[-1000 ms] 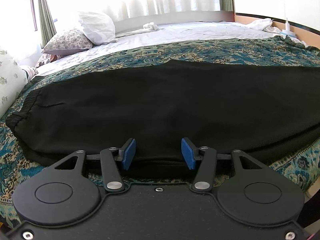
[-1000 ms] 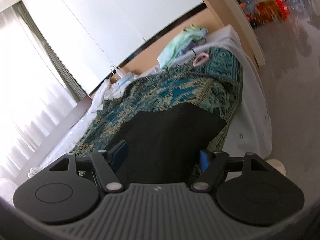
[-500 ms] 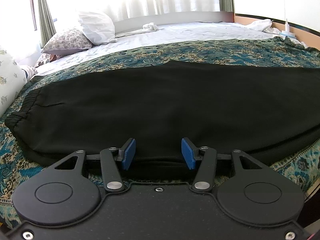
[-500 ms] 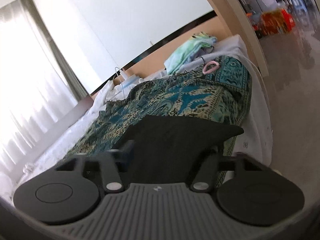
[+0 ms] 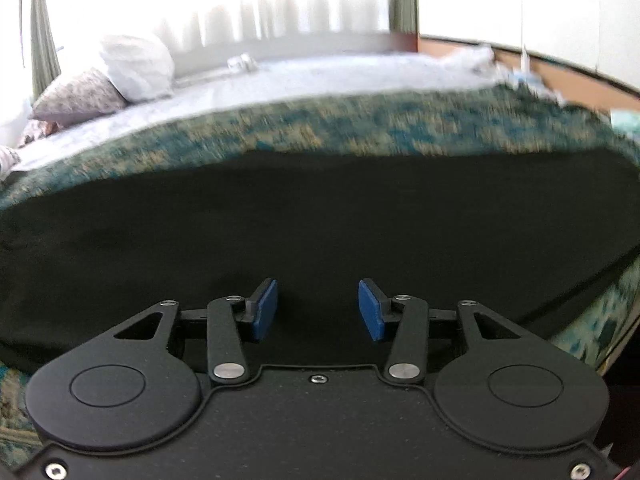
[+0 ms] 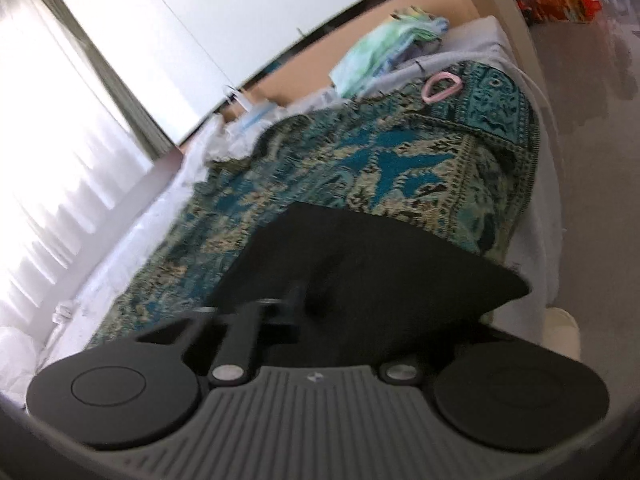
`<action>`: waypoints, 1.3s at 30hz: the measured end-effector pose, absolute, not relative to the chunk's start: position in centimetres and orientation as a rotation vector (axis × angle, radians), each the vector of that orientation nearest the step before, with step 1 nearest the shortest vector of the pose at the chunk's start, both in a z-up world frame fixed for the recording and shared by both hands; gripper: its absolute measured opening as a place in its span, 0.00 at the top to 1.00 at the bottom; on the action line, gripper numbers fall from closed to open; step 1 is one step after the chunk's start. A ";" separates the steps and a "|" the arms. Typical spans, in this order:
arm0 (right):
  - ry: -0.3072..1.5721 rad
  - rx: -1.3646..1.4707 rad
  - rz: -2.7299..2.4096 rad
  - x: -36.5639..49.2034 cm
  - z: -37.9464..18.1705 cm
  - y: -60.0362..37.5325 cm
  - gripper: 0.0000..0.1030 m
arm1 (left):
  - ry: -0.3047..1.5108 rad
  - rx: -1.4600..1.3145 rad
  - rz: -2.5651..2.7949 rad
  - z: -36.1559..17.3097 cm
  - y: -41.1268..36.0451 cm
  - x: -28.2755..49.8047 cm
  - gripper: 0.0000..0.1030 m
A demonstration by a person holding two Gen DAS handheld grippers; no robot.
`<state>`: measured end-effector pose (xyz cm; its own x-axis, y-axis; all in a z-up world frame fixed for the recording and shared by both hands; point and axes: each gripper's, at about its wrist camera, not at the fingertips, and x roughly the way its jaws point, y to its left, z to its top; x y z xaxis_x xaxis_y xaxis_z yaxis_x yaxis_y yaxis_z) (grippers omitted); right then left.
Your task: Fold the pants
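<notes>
The black pants (image 5: 320,220) lie flat across a teal patterned bedspread (image 5: 320,128). My left gripper (image 5: 318,310) is open over the near edge of the pants, its blue pads (image 5: 264,310) apart with black cloth between and below them. In the right wrist view the leg end of the pants (image 6: 380,256) drapes over my right gripper (image 6: 340,312). Its left finger (image 6: 292,304) has swung inward onto the cloth; the right finger is hidden under the fabric. The leg end looks raised off the bedspread (image 6: 380,168).
Pillows (image 5: 132,64) and white sheets lie at the head of the bed by the curtained window. A pink ring (image 6: 442,86) and a pile of green cloth (image 6: 388,52) sit at the bed's foot. The floor (image 6: 600,140) lies right of the bed.
My left gripper moved forward and right over the pants, still open. My right gripper closed on the leg end, which now covers its fingers, and the view tilted.
</notes>
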<state>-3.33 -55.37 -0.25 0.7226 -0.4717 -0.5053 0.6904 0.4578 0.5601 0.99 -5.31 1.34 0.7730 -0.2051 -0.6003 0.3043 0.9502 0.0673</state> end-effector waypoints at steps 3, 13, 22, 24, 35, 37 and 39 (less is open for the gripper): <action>0.303 0.792 -0.743 -2.0 1.5 -54.8 0.95 | 0.607 0.124 -0.287 1.2 -4.4 0.5 0.57; 0.554 0.043 -0.136 10.4 5.5 -27.5 0.95 | 0.547 -0.079 -0.147 2.5 3.3 1.0 0.74; 0.637 -0.155 0.073 7.5 1.4 -15.1 0.95 | 0.565 -0.100 -0.120 1.4 6.1 0.5 0.74; 0.638 -0.141 0.078 6.6 1.5 -15.0 0.95 | 0.567 -0.117 -0.124 1.1 6.4 0.4 0.74; 0.591 -0.238 0.098 4.4 1.3 -12.2 0.94 | 0.553 -0.097 -0.141 1.2 6.5 -0.5 0.67; 0.583 -0.267 0.107 4.1 1.1 -11.2 0.94 | 0.554 -0.096 -0.139 1.2 6.6 -0.5 0.66; 0.570 -0.307 0.111 4.0 0.8 -10.2 0.90 | 0.556 -0.094 -0.138 1.3 6.6 -0.6 0.65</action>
